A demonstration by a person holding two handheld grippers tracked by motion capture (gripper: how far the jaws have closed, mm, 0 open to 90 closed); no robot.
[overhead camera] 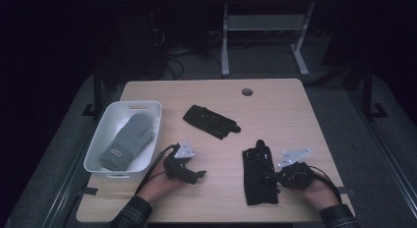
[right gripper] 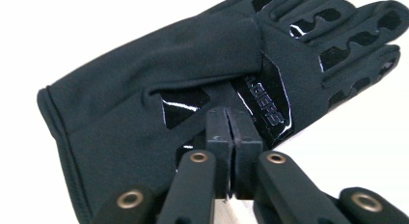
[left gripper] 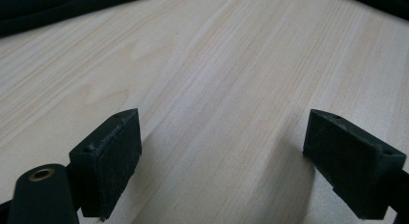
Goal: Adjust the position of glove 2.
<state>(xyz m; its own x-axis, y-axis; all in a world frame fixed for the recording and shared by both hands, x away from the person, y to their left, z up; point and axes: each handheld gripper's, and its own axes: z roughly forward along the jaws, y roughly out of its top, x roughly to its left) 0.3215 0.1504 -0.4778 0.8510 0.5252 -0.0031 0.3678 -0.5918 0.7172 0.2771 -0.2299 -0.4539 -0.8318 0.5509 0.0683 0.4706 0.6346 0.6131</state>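
Observation:
A black glove (overhead camera: 255,191) lies flat on the wooden table (overhead camera: 280,115) at the front right, fingers pointing away from me. My right gripper (overhead camera: 271,178) is at its right edge; in the right gripper view the jaws are shut (right gripper: 232,119) on a raised ridge of that black glove (right gripper: 144,103) near the palm. A second black glove (overhead camera: 211,121) lies in the middle of the table. My left gripper (overhead camera: 198,175) stands open (left gripper: 222,156) over bare wood at the front left, with nothing between its pads.
A white bin (overhead camera: 98,139) at the table's left holds a grey mitten (overhead camera: 129,138). A round cable hole (overhead camera: 247,92) sits near the far edge. Dark fabric (left gripper: 48,7) shows at the top left of the left gripper view. A desk frame (overhead camera: 225,41) stands beyond.

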